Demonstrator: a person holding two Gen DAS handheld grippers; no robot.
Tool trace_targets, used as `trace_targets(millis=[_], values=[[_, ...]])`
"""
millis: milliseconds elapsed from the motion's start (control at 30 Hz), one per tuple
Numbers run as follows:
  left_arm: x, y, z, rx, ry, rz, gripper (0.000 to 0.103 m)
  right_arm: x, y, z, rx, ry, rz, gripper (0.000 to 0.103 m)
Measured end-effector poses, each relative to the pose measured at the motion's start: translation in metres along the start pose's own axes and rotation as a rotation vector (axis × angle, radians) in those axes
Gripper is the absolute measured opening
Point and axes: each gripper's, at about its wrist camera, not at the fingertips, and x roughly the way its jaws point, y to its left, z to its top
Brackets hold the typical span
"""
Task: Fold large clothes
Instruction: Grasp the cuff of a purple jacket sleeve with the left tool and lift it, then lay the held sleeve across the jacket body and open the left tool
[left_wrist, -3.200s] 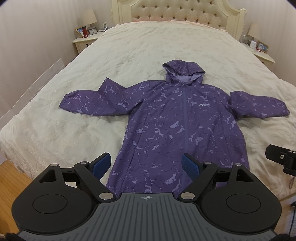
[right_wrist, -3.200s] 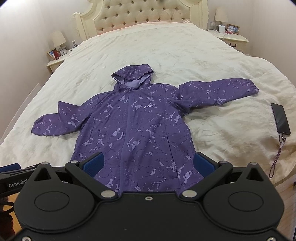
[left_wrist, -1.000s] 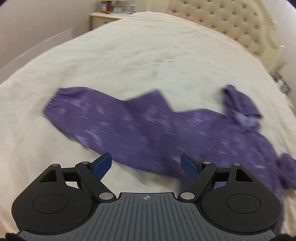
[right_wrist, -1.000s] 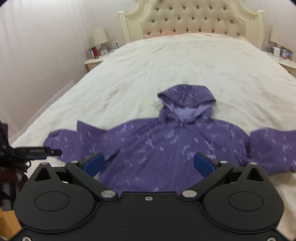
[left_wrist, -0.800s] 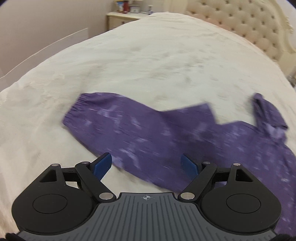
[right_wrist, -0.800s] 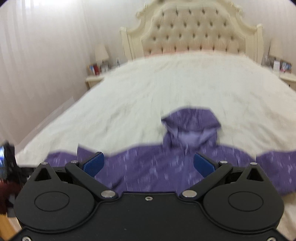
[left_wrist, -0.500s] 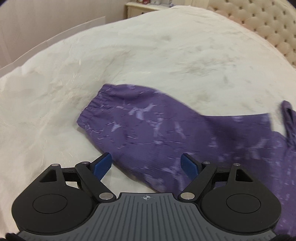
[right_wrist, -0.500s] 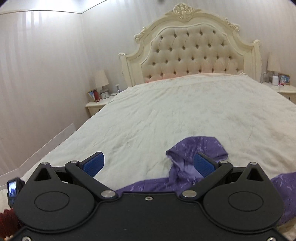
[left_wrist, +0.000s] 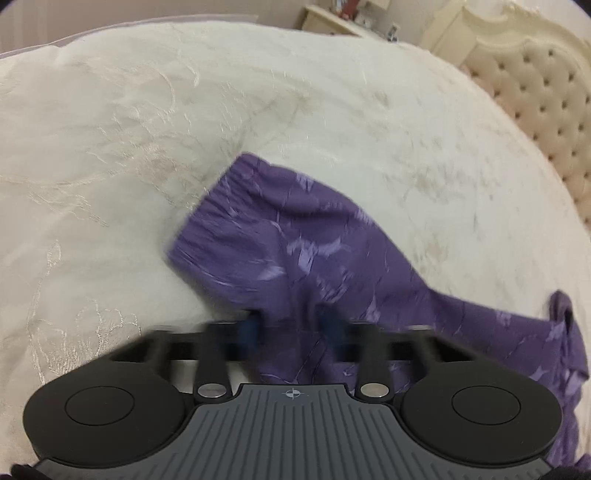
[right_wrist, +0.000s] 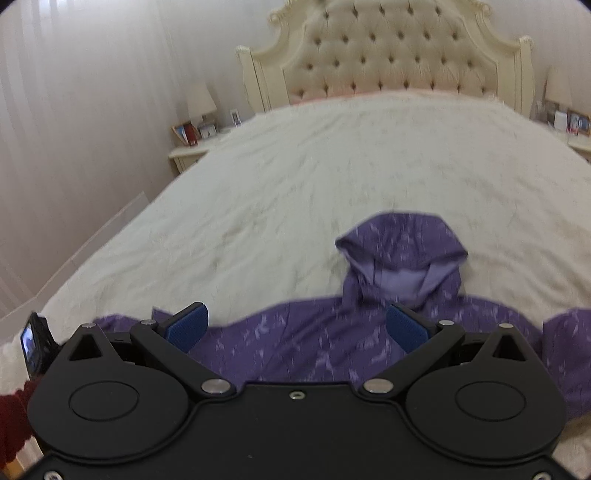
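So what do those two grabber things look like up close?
Each hand-held gripper has black linkage arms with silver rivets, two round black discs, and blue pads on its fingertips. The left hand-held gripper has a grey ribbed plate with a small crosshair mark. The right hand-held gripper has a plain black plate with a screw, and its blue pads look ridged.

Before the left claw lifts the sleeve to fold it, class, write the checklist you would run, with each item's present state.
1. Left claw over the sleeve: ok, fabric lies between its fingers.
2. Left claw closed on the fabric: cannot tell, the fingers are blurred and a gap shows.
3. Cuff free of snags: ok, it lies loose on the bed.
4. Right claw out of the way: ok, open and holding nothing, over the jacket body.
5. Hood flat: not ok, it stands puffed open.
6. Other sleeve laid out: cannot tell, mostly out of view.
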Motion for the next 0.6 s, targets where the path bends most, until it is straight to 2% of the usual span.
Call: trace_targets(millis=[33, 267, 433, 600], values=[[-0.003, -0.001, 0.001, -0.002, -0.011, 0.016, 0.007, 0.001, -0.001, -0.002, -0.001, 0.018, -0.003, 0.102], [-0.057, -0.021, 0.002, 0.024, -0.155, -0.034, 0.007, 0.009, -0.012, -0.019, 0.038, 0.124, 0.022, 0.102], [-0.115, -0.065, -0.002, 0.122, -0.274, -0.099, 0.007, 0.011, -0.023, -0.028, 0.039, 0.183, 0.066, 0.102], [-0.169, -0.125, -0.010, 0.236, -0.390, -0.191, 0.007, -0.001, -0.043, -0.033, 0.052, 0.189, 0.089, 0.102]])
